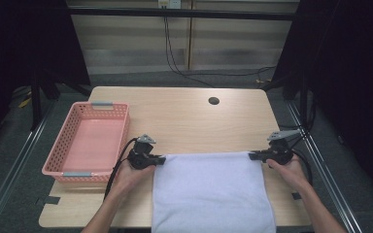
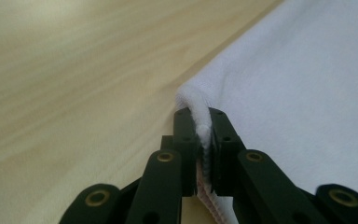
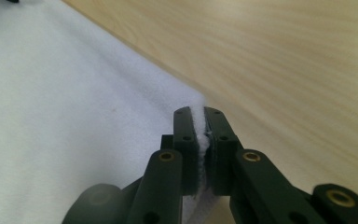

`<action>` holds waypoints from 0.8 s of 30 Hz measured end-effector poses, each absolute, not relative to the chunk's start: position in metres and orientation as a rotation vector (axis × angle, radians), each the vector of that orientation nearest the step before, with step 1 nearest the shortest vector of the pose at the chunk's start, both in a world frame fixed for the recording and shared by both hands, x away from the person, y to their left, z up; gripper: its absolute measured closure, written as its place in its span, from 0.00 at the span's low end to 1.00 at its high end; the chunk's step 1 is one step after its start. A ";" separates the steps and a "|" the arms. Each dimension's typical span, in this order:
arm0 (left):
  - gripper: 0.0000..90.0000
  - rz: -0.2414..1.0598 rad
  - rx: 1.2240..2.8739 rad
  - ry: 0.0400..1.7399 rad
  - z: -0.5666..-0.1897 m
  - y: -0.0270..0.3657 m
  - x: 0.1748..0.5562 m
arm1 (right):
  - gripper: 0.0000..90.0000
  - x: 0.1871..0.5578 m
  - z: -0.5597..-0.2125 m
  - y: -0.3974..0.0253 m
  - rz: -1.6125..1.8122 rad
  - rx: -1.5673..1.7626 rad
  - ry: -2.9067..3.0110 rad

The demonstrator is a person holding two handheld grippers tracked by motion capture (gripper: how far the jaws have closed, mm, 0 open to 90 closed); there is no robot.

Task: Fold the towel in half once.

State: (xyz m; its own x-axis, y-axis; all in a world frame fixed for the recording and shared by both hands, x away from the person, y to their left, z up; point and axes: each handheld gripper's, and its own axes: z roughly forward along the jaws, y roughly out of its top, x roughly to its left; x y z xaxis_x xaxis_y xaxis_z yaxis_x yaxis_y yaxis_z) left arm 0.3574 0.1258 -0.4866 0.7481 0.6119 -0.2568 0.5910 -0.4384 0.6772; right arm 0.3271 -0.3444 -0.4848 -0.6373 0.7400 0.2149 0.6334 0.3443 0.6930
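We have the white towel (image 1: 212, 191) spread flat on the wooden table (image 1: 189, 116), its near edge hanging over the table's front and its far edge running straight between our two grippers. The left gripper (image 1: 161, 159) has its jaws closed tight on the far left corner — in the left gripper view the cloth (image 2: 307, 84) is bunched into a small fold between the two black jaws, with the hem showing below them. The right gripper (image 1: 252, 155) is clamped the same way on the far right corner, and the right gripper view shows a thin ridge of towel (image 3: 74, 93) pinched between its jaws. So the grasping looks done: both far corners are held and the towel lies smooth, with no wrinkles to speak of. What we judge to be left is nearly everything else — we take the work to be folding, and no fold has been made yet, since the towel is still one full layer on the table. The pink basket (image 1: 121, 109) sits empty just to the left of the left gripper, apart from the towel; it may be where the folded towel goes, though we cannot be sure of that.
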 end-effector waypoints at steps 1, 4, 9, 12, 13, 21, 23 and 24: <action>0.93 0.043 2.114 0.906 -0.483 0.126 0.359 | 0.95 0.327 -0.481 -0.347 1.190 1.265 2.440; 0.93 0.106 2.074 0.893 -0.465 0.121 0.367 | 0.95 0.330 -0.465 -0.351 1.221 1.255 2.380; 0.93 0.147 2.032 0.861 -0.436 0.115 0.383 | 0.95 0.343 -0.440 -0.359 1.277 1.234 2.289; 0.93 0.179 2.002 0.849 -0.424 0.113 0.401 | 0.95 0.360 -0.426 -0.367 1.294 1.248 2.229; 0.93 0.179 2.002 0.849 -0.424 0.113 0.401 | 0.95 0.360 -0.426 -0.367 1.294 1.248 2.229; 0.93 0.234 1.957 0.837 -0.411 0.104 0.431 | 0.95 0.389 -0.403 -0.371 1.310 1.264 2.120; 0.93 0.241 1.940 0.839 -0.406 0.104 0.435 | 0.95 0.394 -0.397 -0.374 1.312 1.273 2.090; 0.93 0.236 1.926 0.840 -0.405 0.105 0.436 | 0.95 0.397 -0.390 -0.376 1.348 1.267 2.058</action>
